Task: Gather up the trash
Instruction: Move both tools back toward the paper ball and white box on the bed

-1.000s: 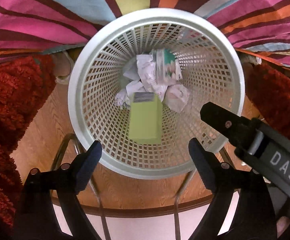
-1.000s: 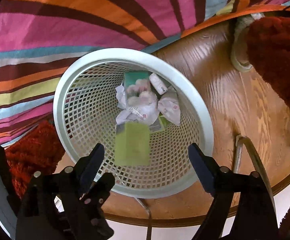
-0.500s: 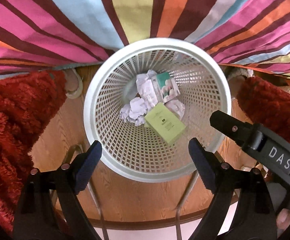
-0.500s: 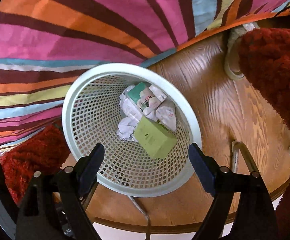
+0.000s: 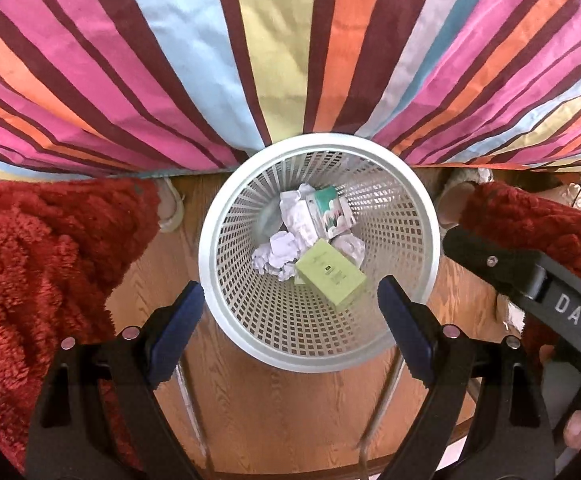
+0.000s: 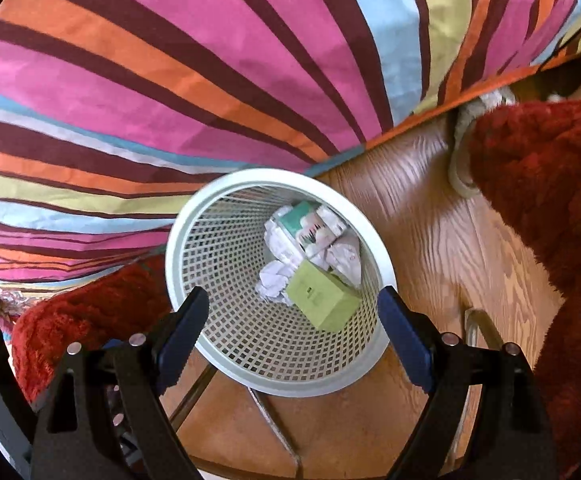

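- At nine o'clock in the left wrist view, a shaggy red rug [image 5: 46, 264] is seen on the wood floor [image 5: 278, 408].
- The left gripper [image 5: 290, 318] is held above the white mesh bin [image 5: 226, 312], its fingers [image 5: 174, 328] spread wide apart with nothing clamped between them.
- In the middle, the green box [image 5: 330, 276] is found lying tilted inside the bin, at about five o'clock from the crumpled paper [image 5: 278, 254] and touching it.
- A teal-and-white packet [image 5: 328, 214] is seen at twelve o'clock in the bin's bottom.
- At twelve o'clock beyond the bin, a striped bedspread [image 5: 282, 52] is hung down to the floor.
- At three o'clock, the right gripper [image 6: 292, 320] is also held over the bin, fingers [image 6: 402, 340] parted and empty.
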Demonstrator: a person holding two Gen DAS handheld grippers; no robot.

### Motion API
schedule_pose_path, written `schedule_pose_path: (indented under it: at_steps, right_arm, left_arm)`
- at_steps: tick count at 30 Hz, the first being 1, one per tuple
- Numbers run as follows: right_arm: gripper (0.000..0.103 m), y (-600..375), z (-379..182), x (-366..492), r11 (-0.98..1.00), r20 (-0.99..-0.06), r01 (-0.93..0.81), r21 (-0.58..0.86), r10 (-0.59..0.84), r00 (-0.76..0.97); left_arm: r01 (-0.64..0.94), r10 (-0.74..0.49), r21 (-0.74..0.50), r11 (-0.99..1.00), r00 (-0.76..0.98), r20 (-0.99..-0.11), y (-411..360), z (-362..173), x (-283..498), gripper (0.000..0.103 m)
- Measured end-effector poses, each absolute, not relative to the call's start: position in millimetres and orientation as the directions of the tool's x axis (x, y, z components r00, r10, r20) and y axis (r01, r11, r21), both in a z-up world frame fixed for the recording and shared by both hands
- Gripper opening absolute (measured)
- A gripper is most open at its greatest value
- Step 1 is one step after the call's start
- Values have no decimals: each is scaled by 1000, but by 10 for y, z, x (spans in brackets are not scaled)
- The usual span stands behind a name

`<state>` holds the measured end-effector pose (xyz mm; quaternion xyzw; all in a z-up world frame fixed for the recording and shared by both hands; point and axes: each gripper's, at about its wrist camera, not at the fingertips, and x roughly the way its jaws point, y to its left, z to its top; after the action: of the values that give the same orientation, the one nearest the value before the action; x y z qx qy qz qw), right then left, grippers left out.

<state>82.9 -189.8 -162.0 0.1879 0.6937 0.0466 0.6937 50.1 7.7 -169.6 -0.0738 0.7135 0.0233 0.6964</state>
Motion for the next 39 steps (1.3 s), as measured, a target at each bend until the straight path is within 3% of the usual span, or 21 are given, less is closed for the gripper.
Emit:
schedule_pose_path:
  at_steps: [5, 10, 20, 26, 39]
  right_arm:
    - [89, -1905, -1355, 796, 935, -945, 158, 319, 300, 131]
    - [89, -1883, -1002, 744, 950, -927, 83, 302, 272, 258]
    - [93, -1794, -181, 609, 968, -764, -115, 223, 247, 596]
    - [95, -1818, 87, 672, 970, -697, -145, 194, 241, 675]
    - [95, -1844, 490, 1023, 975, -623, -151, 162, 220, 751]
  left_arm:
    - [-124, -68, -74, 989, 54, -996, 71, -1487, 466, 86]
    - [-96, -33, -51, 994, 184, -982, 48, -1149, 379, 86]
    - [-103, -15, -77, 992, 505, -863, 118, -447, 315, 86]
    - [-102, -30, -114, 988, 601, -799, 193, -144, 375, 92]
    - [-65, -49, -123, 990, 667, -743, 331, 225, 789, 92]
